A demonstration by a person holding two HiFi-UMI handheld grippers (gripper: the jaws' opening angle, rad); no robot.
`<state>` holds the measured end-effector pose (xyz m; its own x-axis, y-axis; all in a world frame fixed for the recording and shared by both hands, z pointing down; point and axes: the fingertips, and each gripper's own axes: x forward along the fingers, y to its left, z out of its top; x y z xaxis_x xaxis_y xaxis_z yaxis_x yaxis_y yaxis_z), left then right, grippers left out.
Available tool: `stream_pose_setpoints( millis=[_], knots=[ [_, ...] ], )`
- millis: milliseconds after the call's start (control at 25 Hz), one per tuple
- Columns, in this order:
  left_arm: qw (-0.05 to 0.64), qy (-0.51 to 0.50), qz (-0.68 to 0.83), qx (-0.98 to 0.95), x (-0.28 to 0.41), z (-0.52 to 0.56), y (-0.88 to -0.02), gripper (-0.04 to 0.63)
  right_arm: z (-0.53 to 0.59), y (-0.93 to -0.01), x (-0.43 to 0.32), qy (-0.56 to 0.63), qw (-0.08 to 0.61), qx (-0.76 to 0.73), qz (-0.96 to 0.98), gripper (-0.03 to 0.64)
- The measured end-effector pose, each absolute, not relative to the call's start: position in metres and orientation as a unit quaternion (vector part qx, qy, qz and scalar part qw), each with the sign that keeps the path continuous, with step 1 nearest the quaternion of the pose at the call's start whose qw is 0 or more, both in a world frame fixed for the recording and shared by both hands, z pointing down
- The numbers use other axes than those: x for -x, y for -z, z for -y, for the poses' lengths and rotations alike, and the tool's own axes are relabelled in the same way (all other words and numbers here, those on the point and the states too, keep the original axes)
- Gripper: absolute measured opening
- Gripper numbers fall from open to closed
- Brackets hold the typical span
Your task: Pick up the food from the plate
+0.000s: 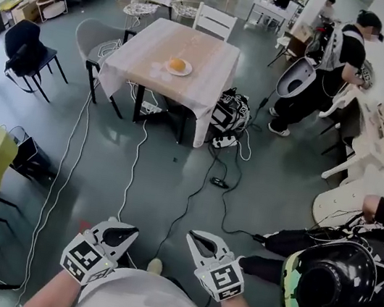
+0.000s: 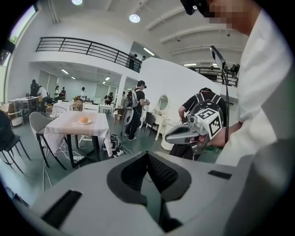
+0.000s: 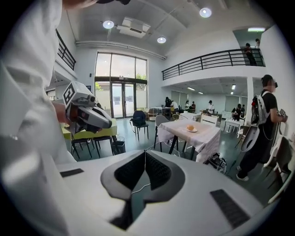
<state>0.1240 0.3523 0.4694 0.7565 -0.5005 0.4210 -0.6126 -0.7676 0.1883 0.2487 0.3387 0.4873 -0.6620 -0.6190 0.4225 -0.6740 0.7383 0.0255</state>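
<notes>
An orange round piece of food [image 1: 177,64] lies on a white plate [image 1: 184,73] on a table with a white cloth [image 1: 202,55], far ahead across the room. My left gripper [image 1: 124,228] and right gripper [image 1: 199,236] hang close to my body, low over the floor, both shut and holding nothing. In the left gripper view the food [image 2: 84,120] shows small at the left, and the right gripper [image 2: 173,136] hovers at the right. In the right gripper view the food [image 3: 190,127] sits on the distant table, with the left gripper [image 3: 107,123] at the left.
Cables [image 1: 137,154] run over the grey floor between me and the table. A black bag [image 1: 230,112] lies by the table's leg. Chairs [image 1: 27,54] stand around. A crouching person with a black helmet [image 1: 335,277] is at my right; another person [image 1: 340,65] stands farther back.
</notes>
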Motion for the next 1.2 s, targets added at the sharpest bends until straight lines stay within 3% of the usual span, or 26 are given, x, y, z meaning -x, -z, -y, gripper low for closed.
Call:
stream_pose_setpoints(
  millis=[440,640,880,1200],
  knots=[
    [0.154,-0.149,0.275,-0.937,-0.051,-0.209,-0.451,0.009,-0.213,-0.475,-0.174,-0.061,0.215,-0.377,0.899,0.015],
    [0.154,-0.146,0.25,-0.945,0.004,-0.146,-0.441,0.009,-0.14,-0.46,-0.129,-0.048,0.238,-0.4,0.884,0.098],
    [0.155,-0.151,0.245,-0.945,0.062,-0.085,-0.443,0.009,-0.079,-0.451,-0.081,-0.037,0.247,-0.411,0.877,0.098],
    [0.171,-0.138,0.263,-0.939,0.085,-0.025,-0.45,0.009,0.009,-0.457,-0.059,-0.019,0.253,-0.394,0.884,0.098]
  ],
)
